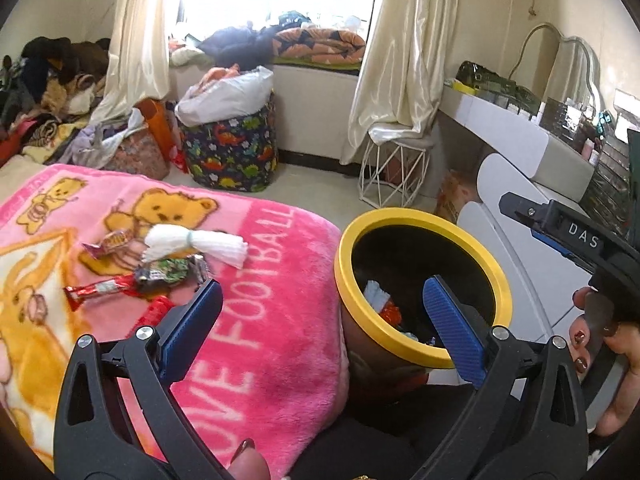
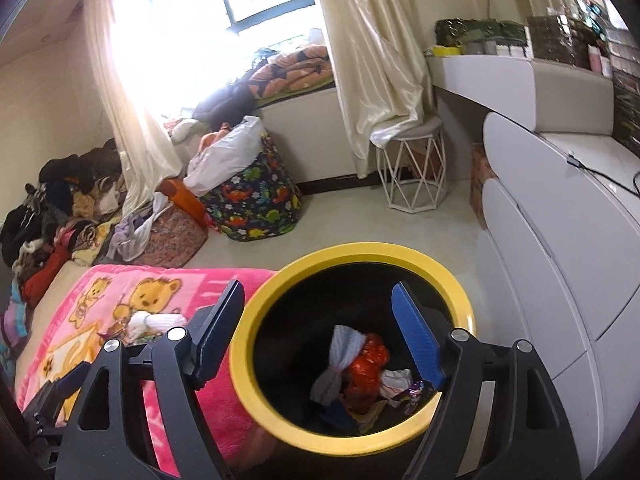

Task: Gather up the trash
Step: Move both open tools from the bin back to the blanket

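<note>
Both grippers, left gripper (image 1: 322, 322) and right gripper (image 2: 318, 334), are hanging with jaws apart, empty; "FOOTBALL" is showing on the pink blanket (image 1: 276, 280) beside the yellow-rimmed bin (image 2: 352, 254).

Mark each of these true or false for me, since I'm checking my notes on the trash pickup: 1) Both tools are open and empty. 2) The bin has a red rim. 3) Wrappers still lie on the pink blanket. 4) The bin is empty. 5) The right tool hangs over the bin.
1) True: the left tool and the right tool stand open, holding nothing.
2) False: the bin has a yellow rim.
3) True: wrappers and a white foam net lie on the pink blanket.
4) False: trash lies inside it.
5) True.
</note>
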Available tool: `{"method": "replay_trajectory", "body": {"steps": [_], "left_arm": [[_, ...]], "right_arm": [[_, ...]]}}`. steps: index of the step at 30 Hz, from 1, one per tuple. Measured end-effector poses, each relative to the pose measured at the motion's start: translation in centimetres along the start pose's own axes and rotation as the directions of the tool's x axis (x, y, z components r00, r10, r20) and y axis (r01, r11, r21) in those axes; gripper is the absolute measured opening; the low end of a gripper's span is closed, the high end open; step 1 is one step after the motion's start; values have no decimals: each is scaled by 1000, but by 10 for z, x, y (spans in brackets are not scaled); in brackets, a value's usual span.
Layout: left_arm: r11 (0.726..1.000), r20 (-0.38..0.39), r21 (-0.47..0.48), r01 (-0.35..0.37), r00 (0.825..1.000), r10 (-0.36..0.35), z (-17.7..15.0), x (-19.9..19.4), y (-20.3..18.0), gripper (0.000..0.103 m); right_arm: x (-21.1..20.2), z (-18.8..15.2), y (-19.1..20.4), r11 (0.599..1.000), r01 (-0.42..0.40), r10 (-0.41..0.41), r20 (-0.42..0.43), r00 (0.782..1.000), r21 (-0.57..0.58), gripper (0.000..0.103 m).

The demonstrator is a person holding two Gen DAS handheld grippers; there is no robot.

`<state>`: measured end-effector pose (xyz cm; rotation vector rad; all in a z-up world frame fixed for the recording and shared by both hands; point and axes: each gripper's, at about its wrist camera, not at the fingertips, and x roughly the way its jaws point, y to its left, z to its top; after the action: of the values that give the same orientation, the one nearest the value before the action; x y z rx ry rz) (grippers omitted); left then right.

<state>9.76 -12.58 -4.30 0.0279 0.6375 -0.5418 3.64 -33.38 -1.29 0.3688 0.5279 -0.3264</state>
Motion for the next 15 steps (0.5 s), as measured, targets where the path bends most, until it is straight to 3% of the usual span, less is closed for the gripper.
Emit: {"method": "replay_trajectory", "body": {"steps": [7,15], "left_arm": [[1000,23,6,-31,999,31,-2,-12,13,92],[997,46,-56,-59,997,62,1,-17,40,92]], "right_arm": [[-8,1,15,999,-22,22,14,1000,-27,78],[-9,-2,32,997,-42,43,22,999,-59,79]]}}
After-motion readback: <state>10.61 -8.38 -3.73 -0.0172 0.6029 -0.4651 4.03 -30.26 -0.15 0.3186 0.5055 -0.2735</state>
